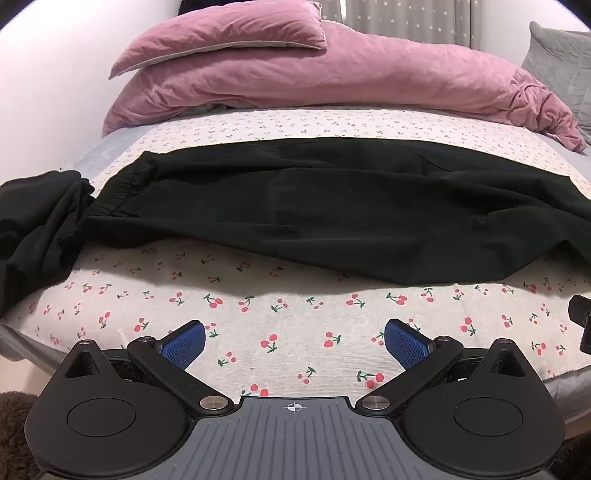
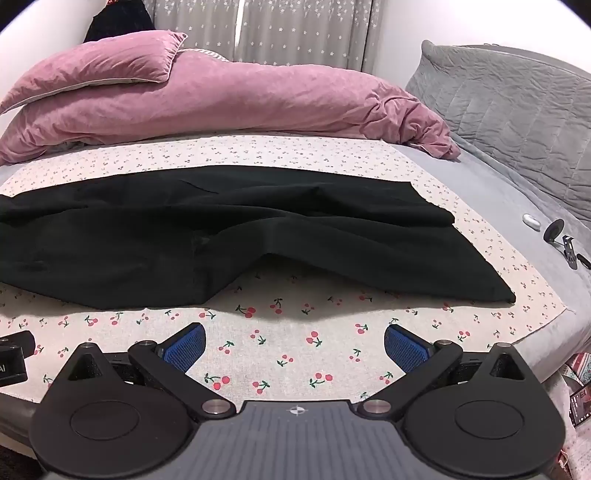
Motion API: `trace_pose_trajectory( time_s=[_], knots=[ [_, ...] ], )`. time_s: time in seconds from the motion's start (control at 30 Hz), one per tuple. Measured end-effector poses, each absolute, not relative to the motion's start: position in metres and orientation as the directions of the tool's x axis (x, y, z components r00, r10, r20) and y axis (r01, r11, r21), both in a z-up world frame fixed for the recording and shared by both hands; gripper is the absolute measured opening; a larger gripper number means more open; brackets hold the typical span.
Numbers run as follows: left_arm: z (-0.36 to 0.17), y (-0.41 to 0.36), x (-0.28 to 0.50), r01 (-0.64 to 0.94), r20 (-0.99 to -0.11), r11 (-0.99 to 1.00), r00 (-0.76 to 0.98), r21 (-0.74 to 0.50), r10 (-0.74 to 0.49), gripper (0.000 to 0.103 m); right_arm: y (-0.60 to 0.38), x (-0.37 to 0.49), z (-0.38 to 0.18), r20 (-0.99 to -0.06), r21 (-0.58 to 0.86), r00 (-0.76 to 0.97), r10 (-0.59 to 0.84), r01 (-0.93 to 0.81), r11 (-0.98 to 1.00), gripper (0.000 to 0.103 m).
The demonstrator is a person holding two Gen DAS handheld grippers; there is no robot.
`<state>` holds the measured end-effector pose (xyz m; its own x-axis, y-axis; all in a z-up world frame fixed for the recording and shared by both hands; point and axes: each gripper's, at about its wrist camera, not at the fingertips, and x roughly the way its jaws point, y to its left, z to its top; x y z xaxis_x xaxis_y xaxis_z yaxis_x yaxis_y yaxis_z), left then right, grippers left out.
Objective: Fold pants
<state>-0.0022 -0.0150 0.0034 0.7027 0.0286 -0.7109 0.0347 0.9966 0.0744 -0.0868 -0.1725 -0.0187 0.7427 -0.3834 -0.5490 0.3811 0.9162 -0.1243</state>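
Home bedroom. Bed (image 2: 491,184) with grey sheet, cherry-print cloth (image 2: 295,350) spread over it. Pink duvet (image 2: 229,107) bunched at far side, pink pillow (image 2: 99,62) on top. Grey quilted headboard (image 2: 517,107) at right. Star-print curtains (image 2: 295,29) behind.

Bed (image 2: 491,192) with grey cover. Cherry-print cloth (image 1: 295,332) spread flat across it, reaching the near edge. Black pants (image 1: 314,206) lie lengthwise on the cloth, waistband toward 9 o'clock, leg ends (image 2: 461,266) toward 3. A second dark garment (image 1: 33,229) bunched at 9 o'clock, touching the waistband. Pink duvet (image 1: 332,81) heaped at 12, pink pillow (image 1: 221,33) on top. Grey quilted cushion (image 2: 517,103) at 2 o'clock. Small white object (image 2: 531,219) on the grey cover at 3.
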Motion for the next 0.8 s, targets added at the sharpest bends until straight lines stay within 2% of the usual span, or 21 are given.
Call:
trace_pose_trajectory(
  time_s=[0.5,0.8],
  knots=[
    [0.0035,-0.0148,-0.0013,0.035,-0.713,0.997,0.701,0.068,0.024,0.103,-0.1760,-0.0880,-0.0169,-0.528,-0.098,0.759,-0.381,0.391,0.915,0.103],
    [0.0038,-0.0122,-0.0010,0.037,-0.711,0.997,0.703,0.064,0.019,0.103,-0.1771,-0.0869,-0.0204,-0.554,-0.122,0.739,-0.383,0.383,0.916,0.103]
  ],
)
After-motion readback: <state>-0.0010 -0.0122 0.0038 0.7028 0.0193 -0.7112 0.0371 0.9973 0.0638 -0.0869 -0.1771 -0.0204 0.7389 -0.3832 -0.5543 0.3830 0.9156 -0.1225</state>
